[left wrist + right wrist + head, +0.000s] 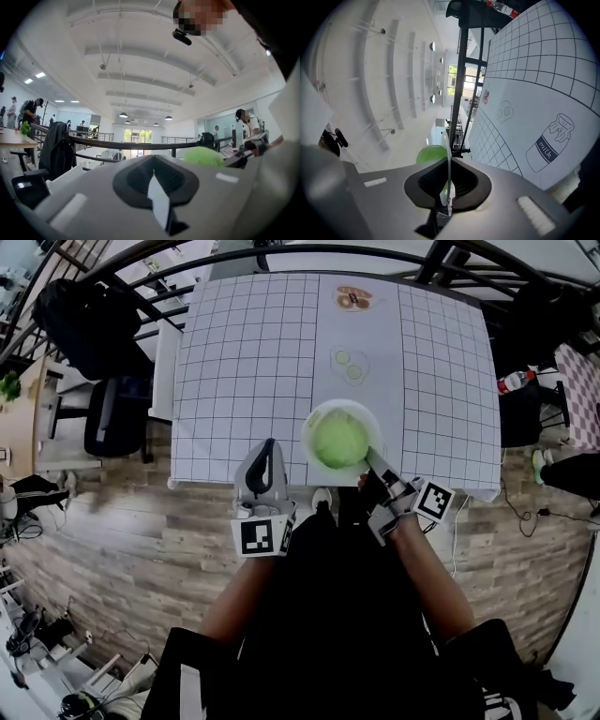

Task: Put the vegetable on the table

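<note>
A round pale green vegetable [339,441] lies on a white plate [309,426] over the front edge of the white gridded table [253,352]. My right gripper [373,457] is shut on the plate's near right rim. In the right gripper view the rim [448,140] runs edge-on between the closed jaws of my right gripper [448,161], with the vegetable [431,153] just behind. I cannot tell whether the plate rests on the table. My left gripper [268,448] points up at the table's front edge, left of the plate, shut and holding nothing. The vegetable [202,156] shows right of the left gripper [154,180].
Printed pictures mark the table: two eggs [349,364], a snack picture [354,298] at the far edge, a milk bottle [552,138]. A chair with a dark jacket [89,324] stands left of the table, a bottle [516,381] to its right. Wooden floor lies below.
</note>
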The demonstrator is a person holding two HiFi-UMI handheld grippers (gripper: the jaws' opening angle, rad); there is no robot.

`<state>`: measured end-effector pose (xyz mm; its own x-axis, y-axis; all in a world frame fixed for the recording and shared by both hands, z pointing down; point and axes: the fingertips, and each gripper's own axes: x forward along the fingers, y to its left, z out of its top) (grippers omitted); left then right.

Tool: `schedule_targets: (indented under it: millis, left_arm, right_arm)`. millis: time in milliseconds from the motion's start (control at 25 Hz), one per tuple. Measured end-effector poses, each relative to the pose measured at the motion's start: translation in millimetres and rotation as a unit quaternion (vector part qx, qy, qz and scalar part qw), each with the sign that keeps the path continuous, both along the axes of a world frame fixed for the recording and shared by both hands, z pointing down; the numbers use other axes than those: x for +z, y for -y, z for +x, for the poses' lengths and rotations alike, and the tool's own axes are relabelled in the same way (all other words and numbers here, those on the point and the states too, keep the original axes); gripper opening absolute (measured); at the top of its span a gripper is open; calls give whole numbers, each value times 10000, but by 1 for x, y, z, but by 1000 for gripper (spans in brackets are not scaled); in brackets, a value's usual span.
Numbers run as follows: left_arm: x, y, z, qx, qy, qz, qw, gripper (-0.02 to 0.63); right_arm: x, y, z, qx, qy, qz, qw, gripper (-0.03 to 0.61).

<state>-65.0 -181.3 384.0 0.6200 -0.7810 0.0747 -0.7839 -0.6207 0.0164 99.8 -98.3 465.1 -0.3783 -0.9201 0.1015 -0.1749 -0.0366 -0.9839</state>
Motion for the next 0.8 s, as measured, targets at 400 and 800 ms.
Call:
schedule_targets:
  millis: [400, 800]
  left_arm:
    - [11, 13, -9, -377, 58, -143, 9992, 8]
    - [29, 13, -18, -489, 207, -301, 9981, 8]
  right_arm:
    - [48, 36, -4, -456, -260, 20, 9986, 8]
    - [99, 56, -27, -573, -149, 21, 9982, 9]
